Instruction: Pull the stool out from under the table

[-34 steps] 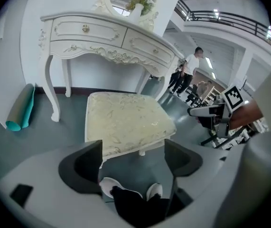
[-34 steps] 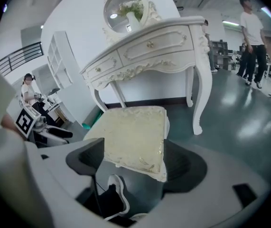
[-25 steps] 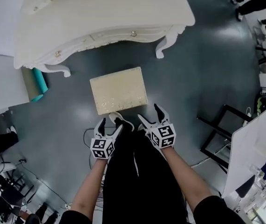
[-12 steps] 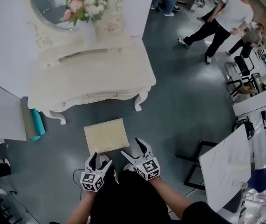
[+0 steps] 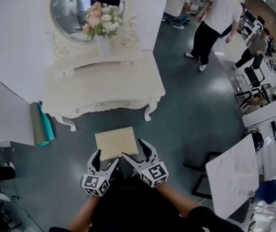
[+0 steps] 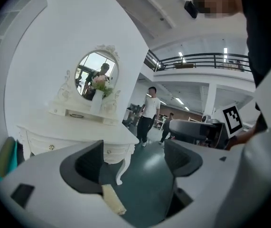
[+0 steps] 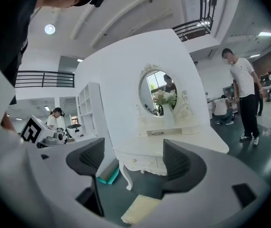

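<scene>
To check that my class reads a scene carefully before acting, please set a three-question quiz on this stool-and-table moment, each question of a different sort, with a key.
1. True or false: the stool is tucked under the table.
2. The left hand-held gripper is: A) shut on the stool; B) open, holding nothing; C) shut on nothing.
3. What stands on the table in front of the mirror?
Key: 1 false, the stool stands clear of the table; 2 B; 3 a vase of flowers.
</scene>
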